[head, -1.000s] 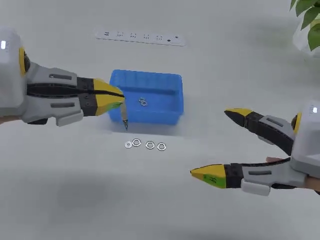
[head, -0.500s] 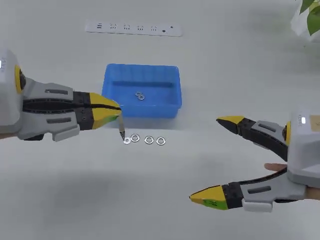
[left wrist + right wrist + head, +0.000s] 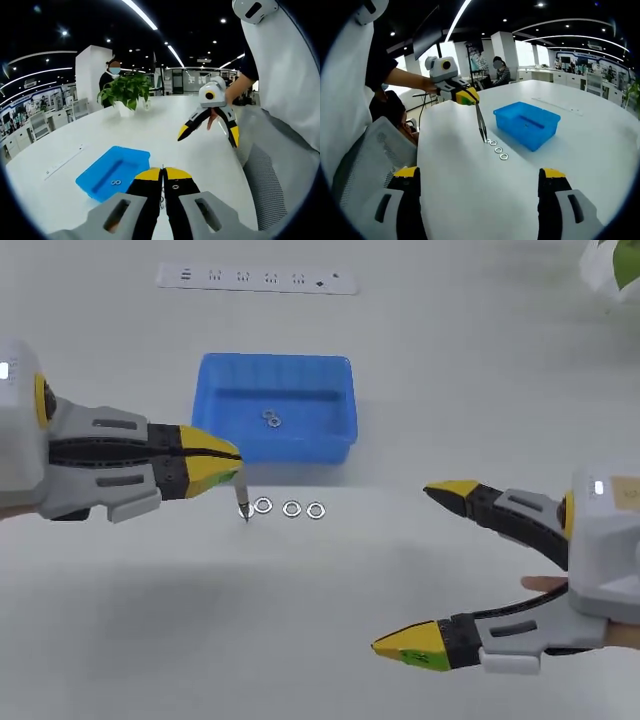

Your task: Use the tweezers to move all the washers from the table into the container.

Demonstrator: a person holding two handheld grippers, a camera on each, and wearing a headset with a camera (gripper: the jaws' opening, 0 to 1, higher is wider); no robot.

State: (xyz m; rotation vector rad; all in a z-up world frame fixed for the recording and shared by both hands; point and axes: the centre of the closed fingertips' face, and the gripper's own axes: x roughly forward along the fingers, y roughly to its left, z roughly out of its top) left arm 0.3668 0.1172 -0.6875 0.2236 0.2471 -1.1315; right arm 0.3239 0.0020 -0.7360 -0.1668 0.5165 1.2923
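A row of several small metal washers lies on the white table just in front of the blue container, which holds two washers. My left gripper is shut on thin tweezers, held point down. Their tip touches the leftmost washer of the row. In the right gripper view the tweezers meet the washers near the container. My right gripper stands wide open at the lower right, holding nothing, well apart from the washers.
A white power strip lies beyond the container. A potted plant stands at the far right corner and appears as the plant in the left gripper view. An office chair sits beside the table.
The tweezers' tip has come down from near the container's front wall to the leftmost washer. The right gripper stays open. The head camera has shifted.
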